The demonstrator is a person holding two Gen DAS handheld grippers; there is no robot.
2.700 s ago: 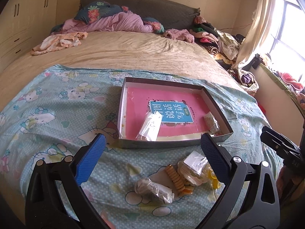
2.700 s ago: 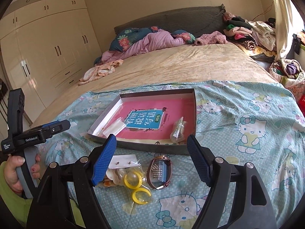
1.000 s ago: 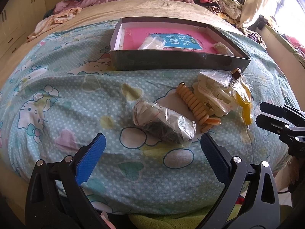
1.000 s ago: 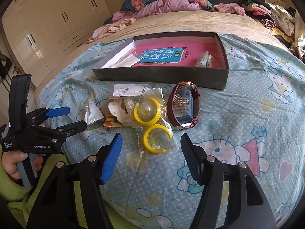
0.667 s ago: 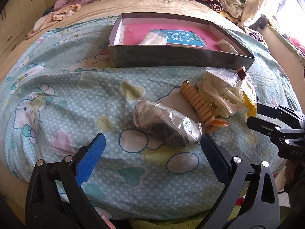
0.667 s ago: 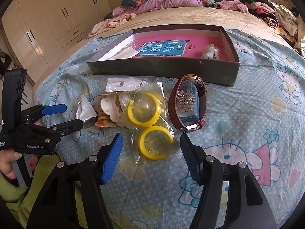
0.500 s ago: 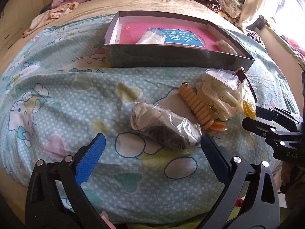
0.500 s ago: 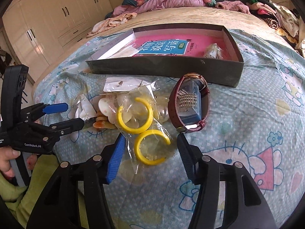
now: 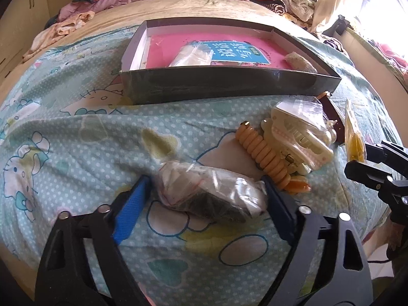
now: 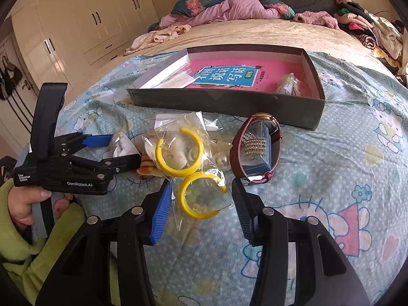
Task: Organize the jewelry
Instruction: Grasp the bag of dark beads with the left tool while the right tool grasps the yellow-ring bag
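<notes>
Far left, the left tongs [image 9: 204,199] have dropped right down onto the bedsheet [image 9: 76,132] — a moment ago they hung spread well short of the crumpled plastic pouch [image 9: 209,193], and now the blue pad sits at the pouch's left end and the dark pad at its right end, apparently touching the plastic. Not squeezed yet, by the look of it; the jaws bracket the pouch and the closing pinch seems next.

Just right of that pouch: the orange beaded bracelet [image 9: 262,153], then the cream hair claw [image 9: 295,137] in its bag, both untouched.

On to the right tongs [image 10: 201,199] — they have narrowed and pushed forward, and the lower of the bagged yellow hoop earrings [image 10: 199,196] now lies between the pads, which stand at the bag's edges with no grip on it. Right of those tongs, close by, the maroon-strapped watch [image 10: 255,150] with a sparkly piece inside its loop.

Beyond both tongs waits the grey box [image 10: 229,104], already holding two small bags on its pink book. Two pickups are lining up at once, so the sorting looks early, with most pieces outside the box.
</notes>
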